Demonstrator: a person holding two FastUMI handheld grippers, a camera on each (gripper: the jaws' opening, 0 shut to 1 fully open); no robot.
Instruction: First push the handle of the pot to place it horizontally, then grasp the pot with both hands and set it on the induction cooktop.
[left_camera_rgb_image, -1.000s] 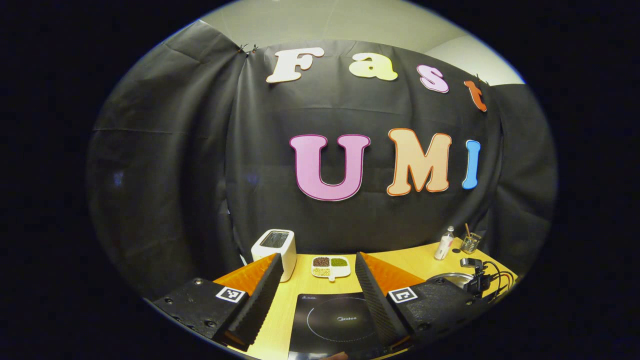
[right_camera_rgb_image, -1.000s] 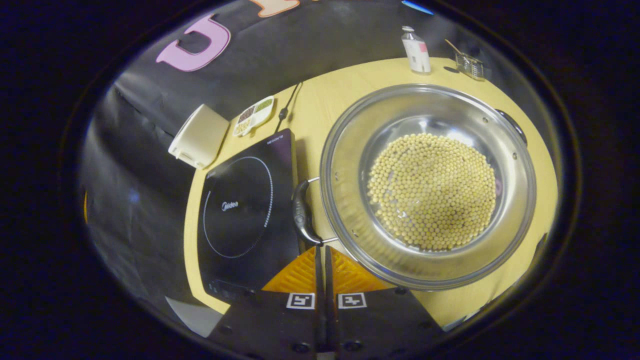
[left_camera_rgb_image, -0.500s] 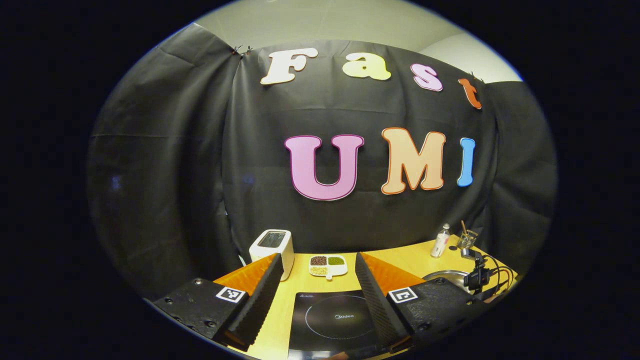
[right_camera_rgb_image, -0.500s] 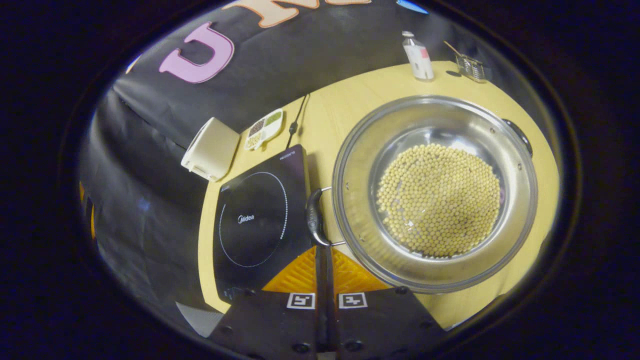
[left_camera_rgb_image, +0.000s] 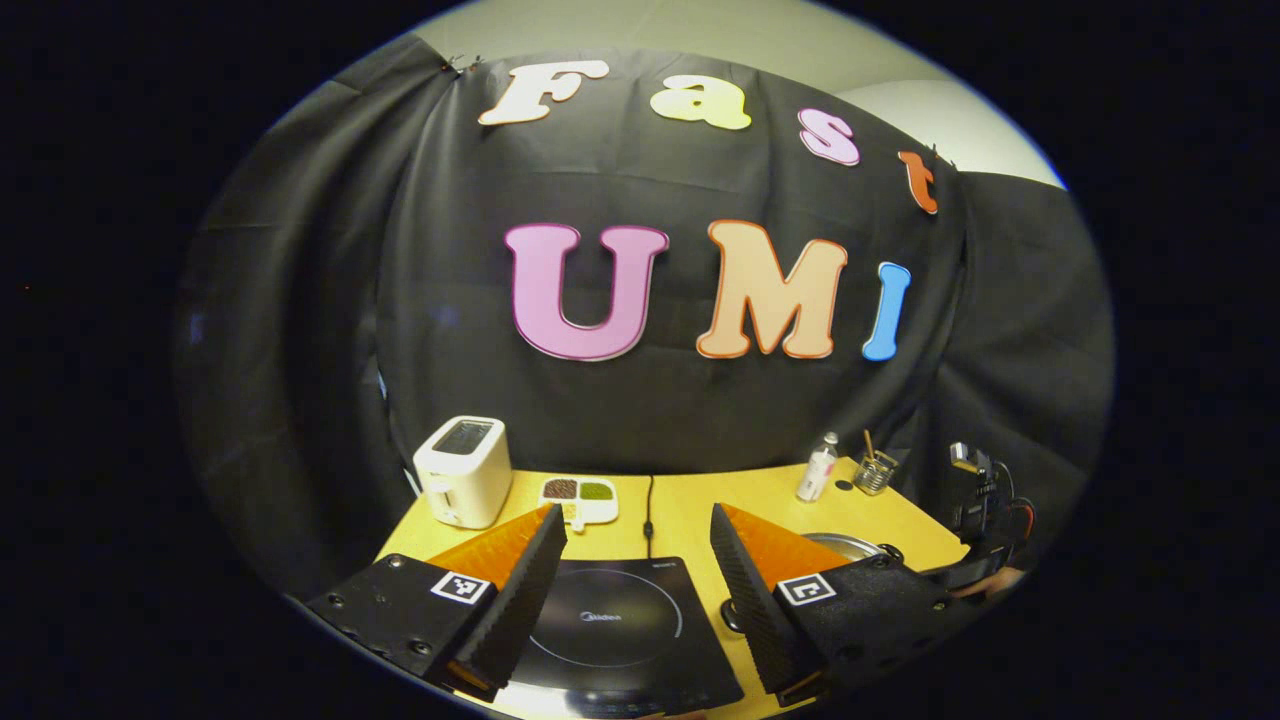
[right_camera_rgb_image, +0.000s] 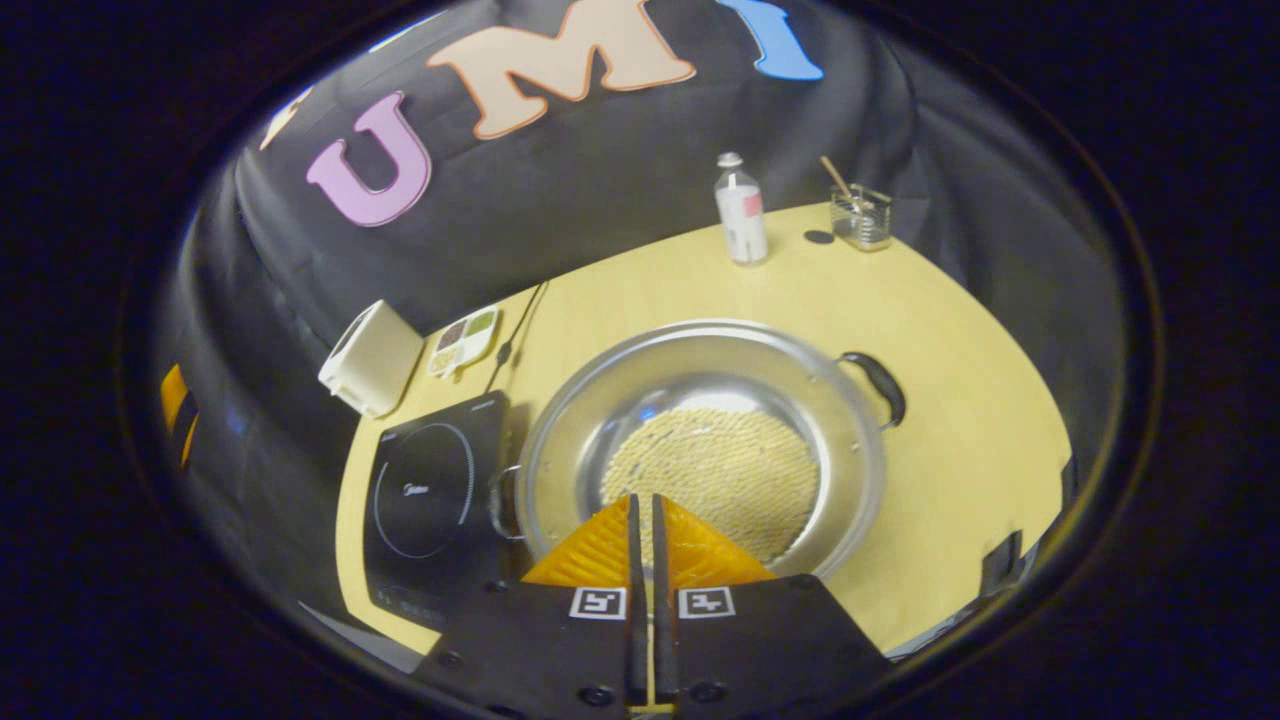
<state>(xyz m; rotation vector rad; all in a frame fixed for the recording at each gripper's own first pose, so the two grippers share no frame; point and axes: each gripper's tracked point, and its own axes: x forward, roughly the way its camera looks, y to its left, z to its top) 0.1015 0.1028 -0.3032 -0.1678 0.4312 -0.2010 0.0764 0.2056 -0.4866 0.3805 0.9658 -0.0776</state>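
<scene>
The steel pot (right_camera_rgb_image: 560, 440) holds a layer of pale beans (right_camera_rgb_image: 715, 470) and stands on the yellow table, just right of the black induction cooktop (right_camera_rgb_image: 425, 495). One dark handle (right_camera_rgb_image: 497, 500) points at the cooktop, the other handle (right_camera_rgb_image: 880, 385) points to the far right. My right gripper (right_camera_rgb_image: 642, 497) is shut on nothing and hovers over the pot's near rim. My left gripper (left_camera_rgb_image: 637, 515) is open above the cooktop (left_camera_rgb_image: 610, 630). A sliver of the pot (left_camera_rgb_image: 845, 545) shows behind its right finger. The right gripper's body (left_camera_rgb_image: 985, 510) with its cables is at the far right.
A white toaster (right_camera_rgb_image: 372, 357) and a divided dish of beans (right_camera_rgb_image: 463, 340) stand behind the cooktop, with a black cord beside them. A small bottle (right_camera_rgb_image: 741, 210) and a glass with a stick (right_camera_rgb_image: 862, 215) are at the table's back edge.
My right gripper, still shut, has drawn back and up from the pot's left handle, so the pot looks smaller and farther. My left gripper has swung over the cooktop.
</scene>
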